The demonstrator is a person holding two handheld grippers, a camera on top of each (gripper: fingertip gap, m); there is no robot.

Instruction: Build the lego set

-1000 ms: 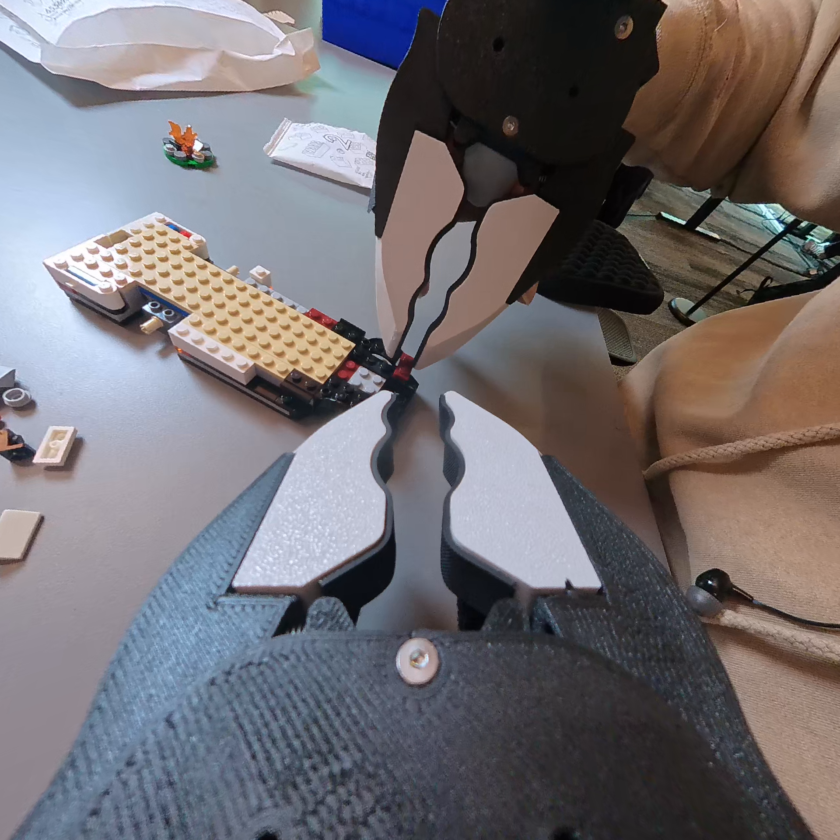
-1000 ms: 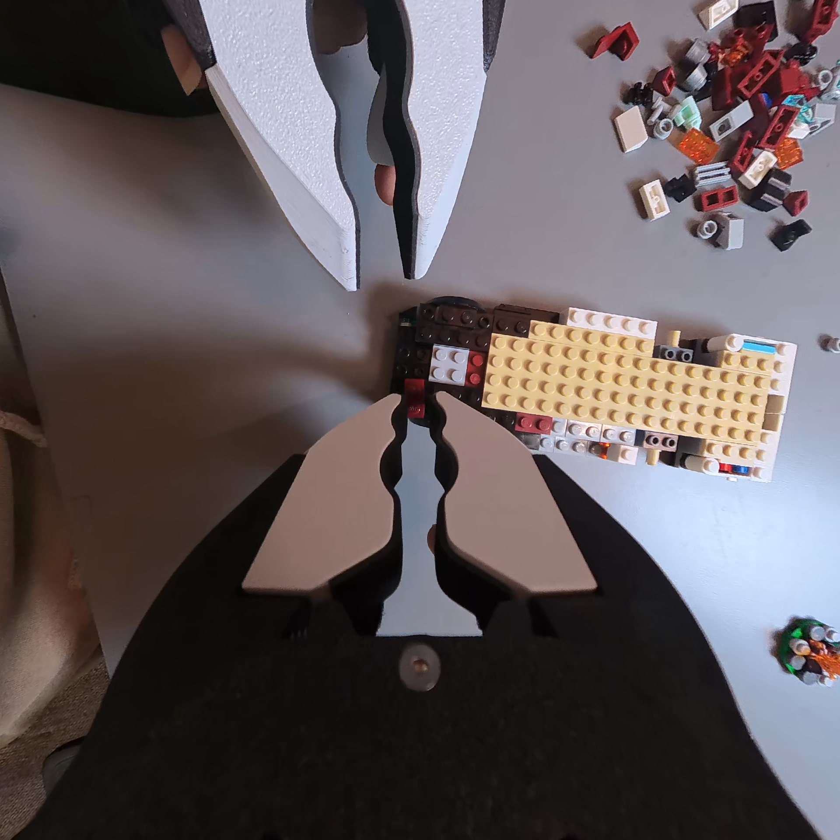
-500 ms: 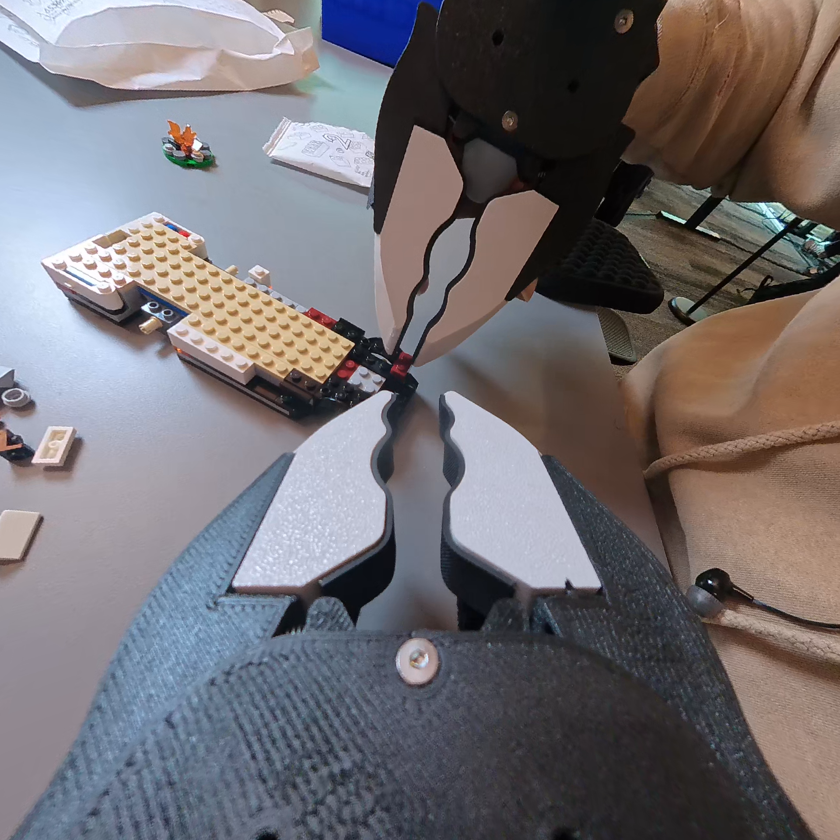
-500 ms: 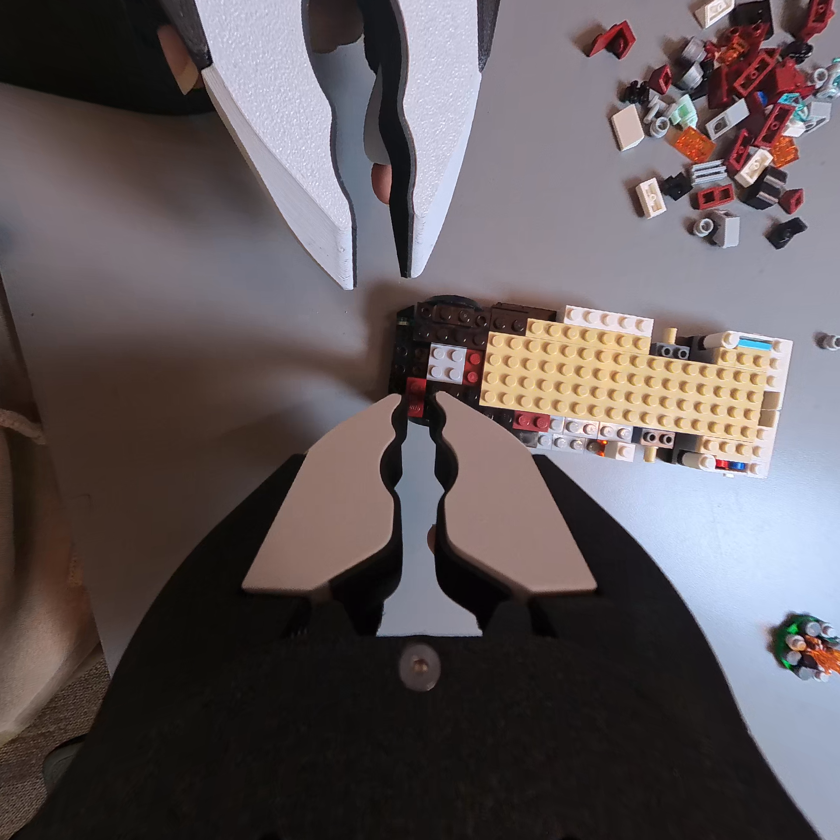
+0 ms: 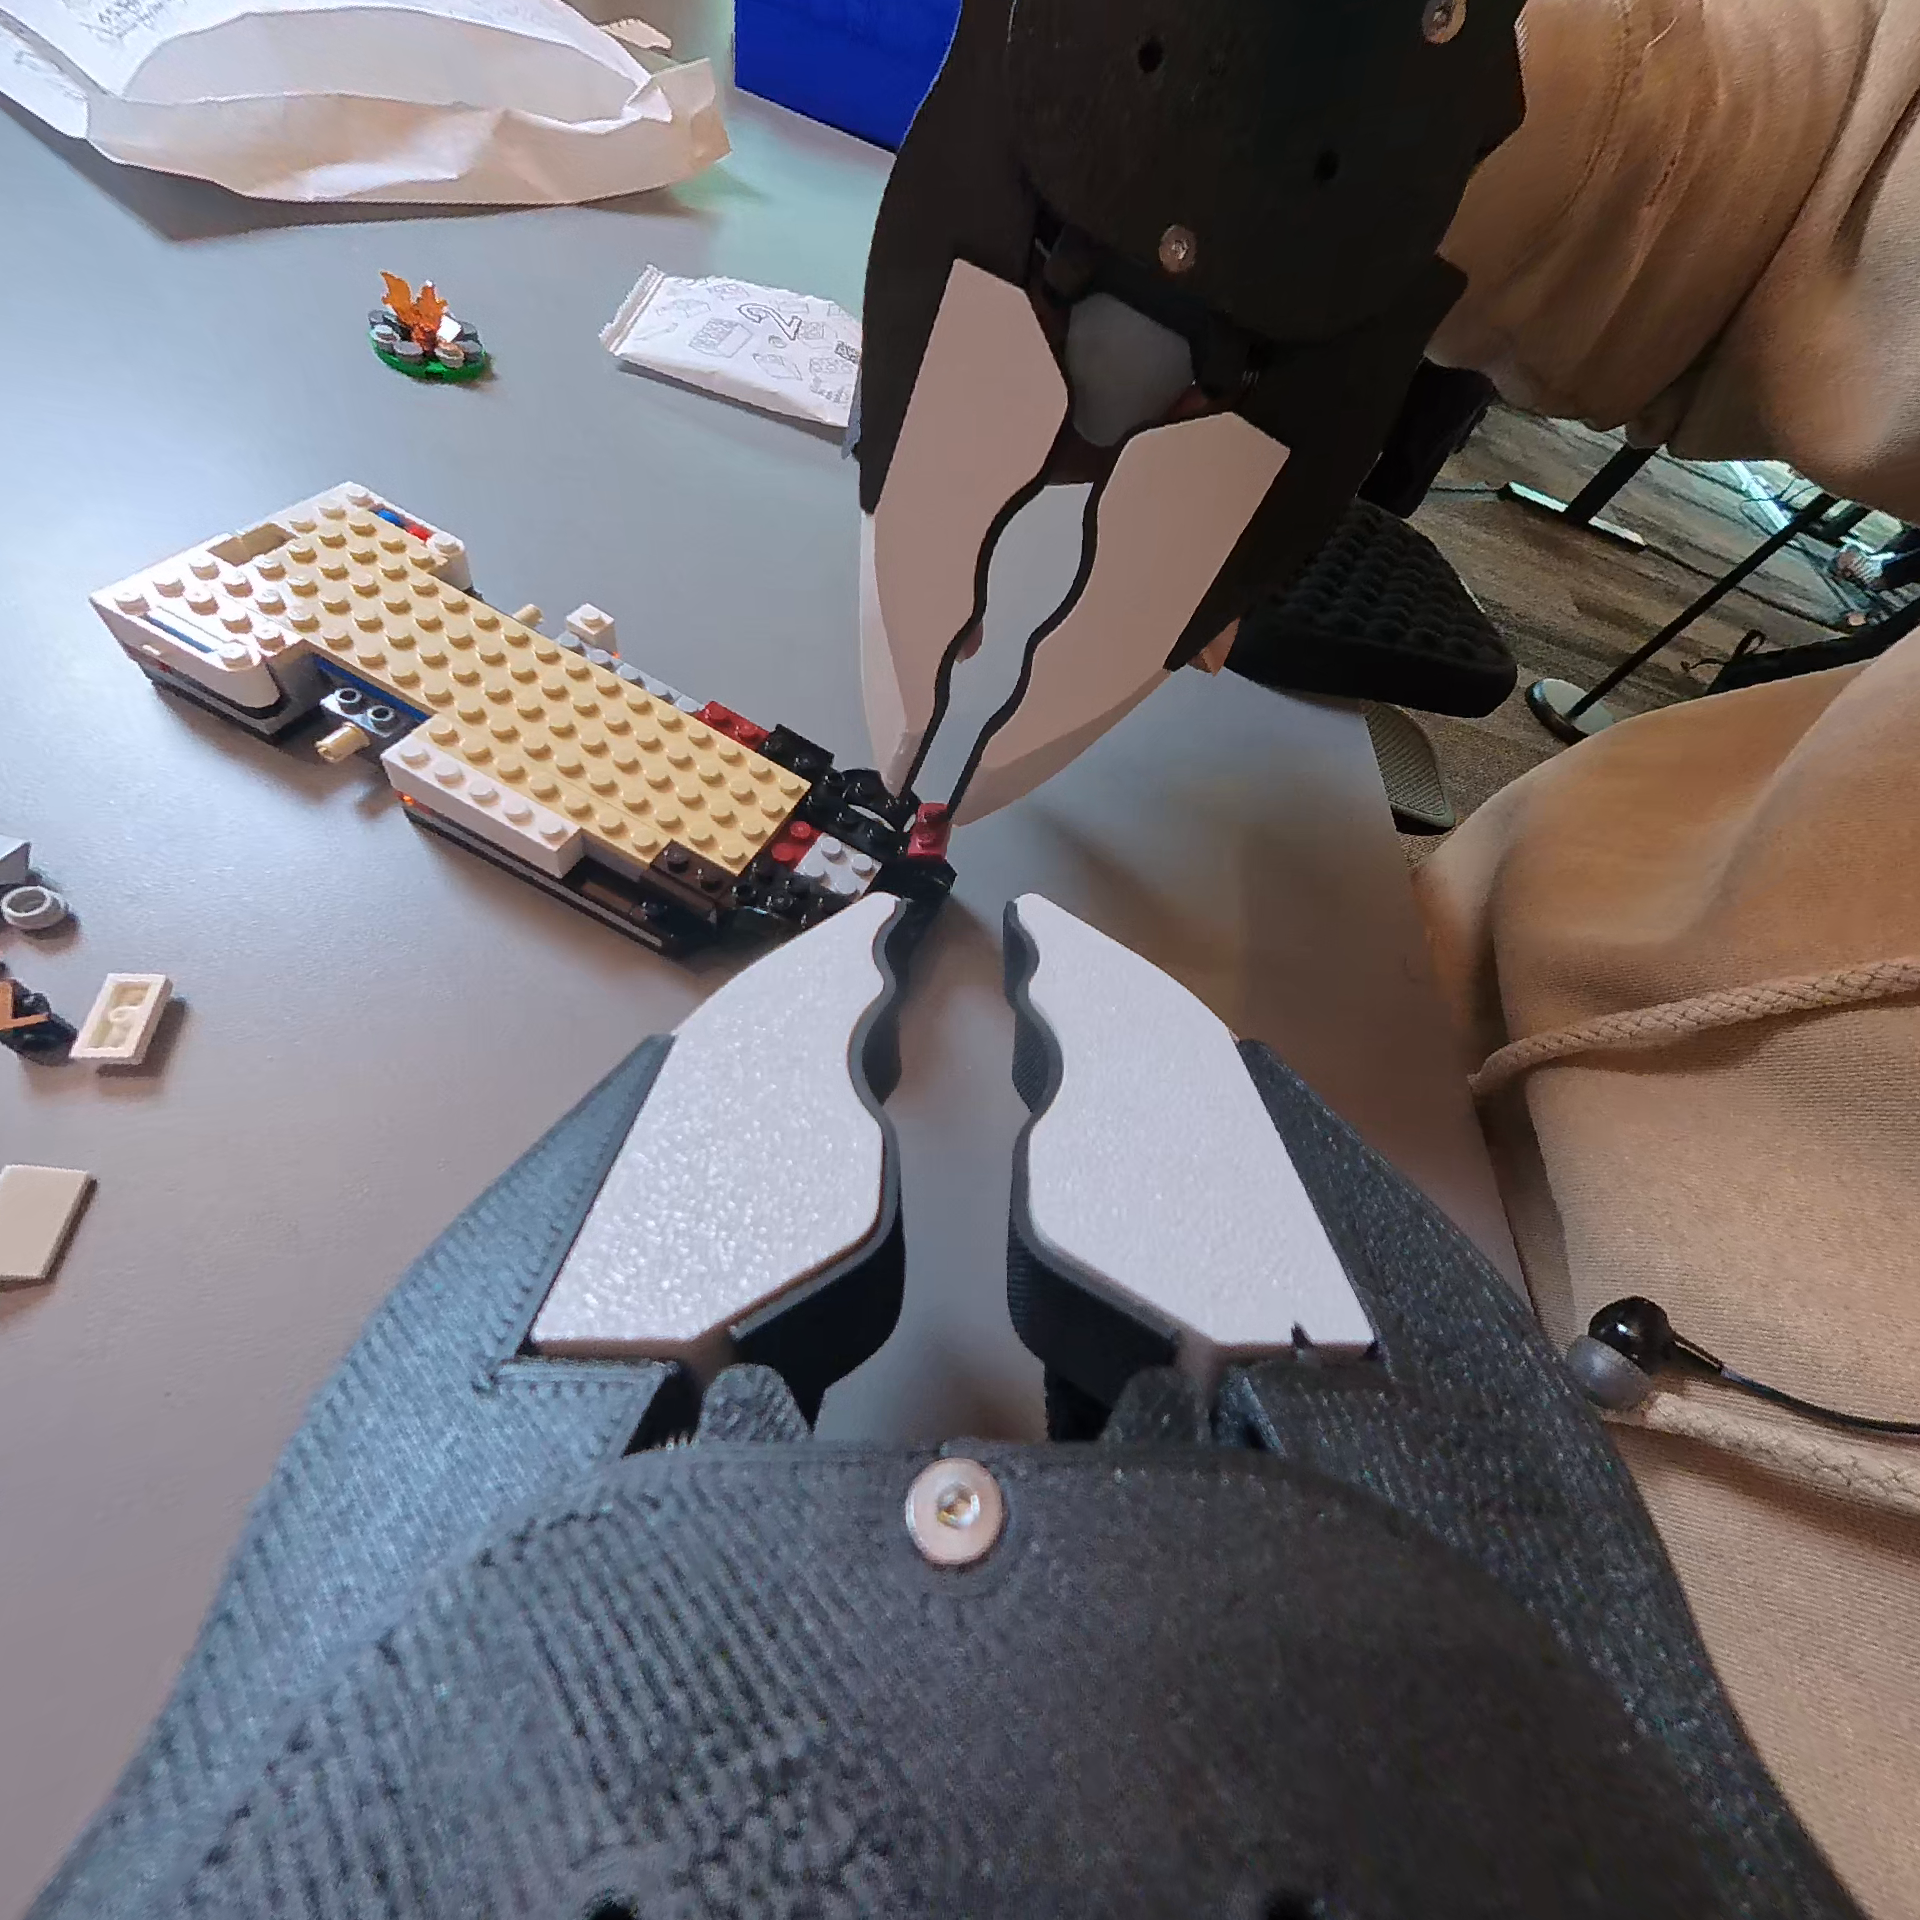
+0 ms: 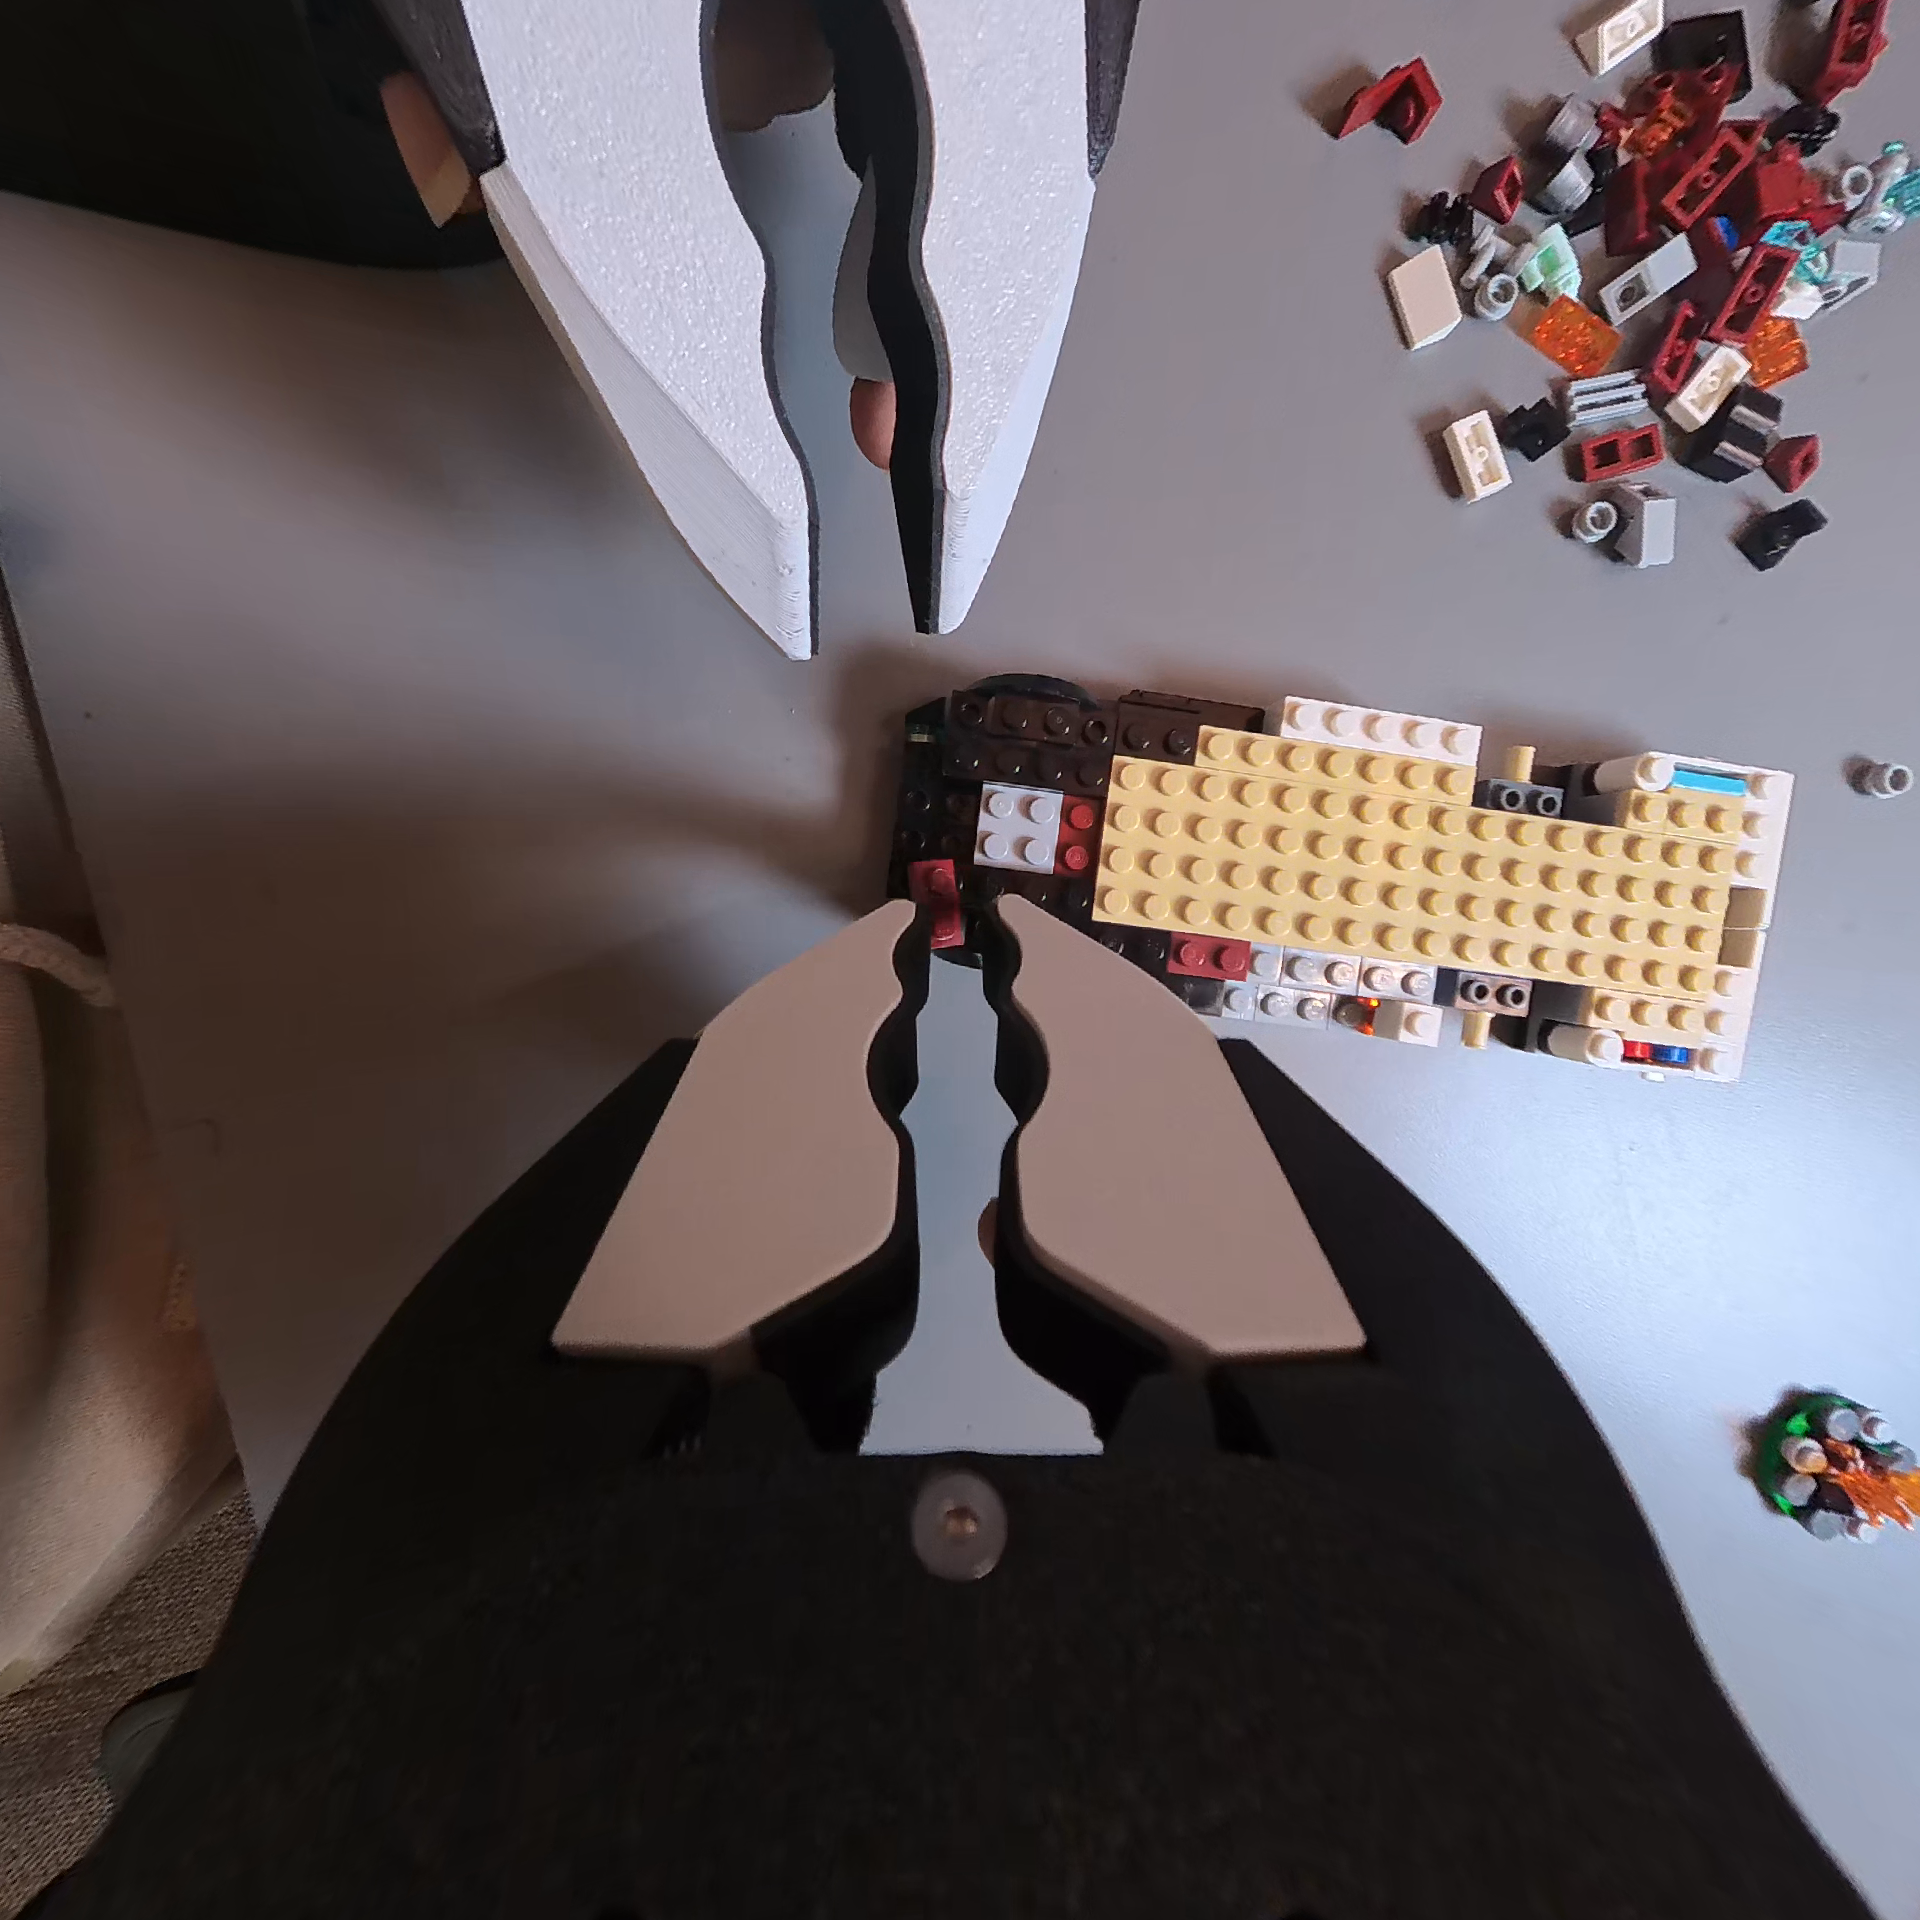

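Left gripper (image 5: pixel 951 909): fingers apart, nothing between them, only grey bench (image 5: pixel 312 1143) shows through the gap. Its left fingertip sits just beside the black end of the long flat brick build with the tan studded top (image 5: pixel 540 686). I can't tell if it touches.

Left of that gripper, loose on the bench: a small white tile (image 5: pixel 125 1023) and a flat beige tile (image 5: pixel 36 1221). Further ahead and left are a round green base with an orange flame piece (image 5: pixel 426 332), a crumpled white paper bag (image 5: pixel 343 104) and a small printed white packet (image 5: pixel 748 343).

The build lies flat on the bench, ahead-left of my left gripper and ahead-right of my right one. Tan deck, white edges and the black end section are all joined up.

Right gripper (image 6: pixel 956 914) comes down from above onto the near corner of that black end, jaws narrow. A small dark red plate (image 6: pixel 940 883) sits between the tips on that corner. It looks clamped, but contact on the right-hand pad isn't clear. It looks level with the studs around it, so I'd judge it about seated.

Far ahead-right of the right gripper is a heap of loose dark red, black, grey, white and orange bricks (image 6: pixel 1683 260), none of them attached. A lone grey stud (image 6: pixel 1881 777) lies off the build's far end.
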